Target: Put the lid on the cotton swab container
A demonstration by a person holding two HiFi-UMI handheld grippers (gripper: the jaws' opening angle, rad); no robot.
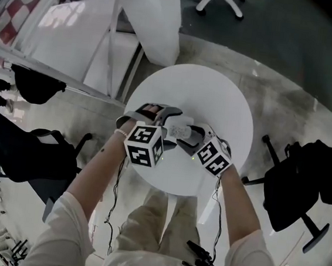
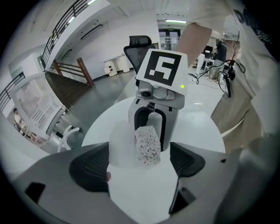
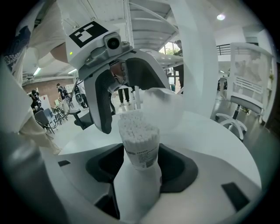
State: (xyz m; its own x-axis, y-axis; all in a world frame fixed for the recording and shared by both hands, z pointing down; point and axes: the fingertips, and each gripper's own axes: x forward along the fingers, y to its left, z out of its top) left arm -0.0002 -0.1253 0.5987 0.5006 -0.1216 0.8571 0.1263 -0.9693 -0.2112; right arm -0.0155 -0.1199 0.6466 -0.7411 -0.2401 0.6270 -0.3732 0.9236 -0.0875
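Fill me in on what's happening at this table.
A person stands over a round white table with a gripper in each hand. The right gripper is clamped on the cotton swab container, whose top is open with the swabs showing. The left gripper holds the translucent lid close to that open top. The lid is not yet on.

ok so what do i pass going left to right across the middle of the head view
black chair → left gripper with the lid → right gripper with the cotton swab container → second black chair
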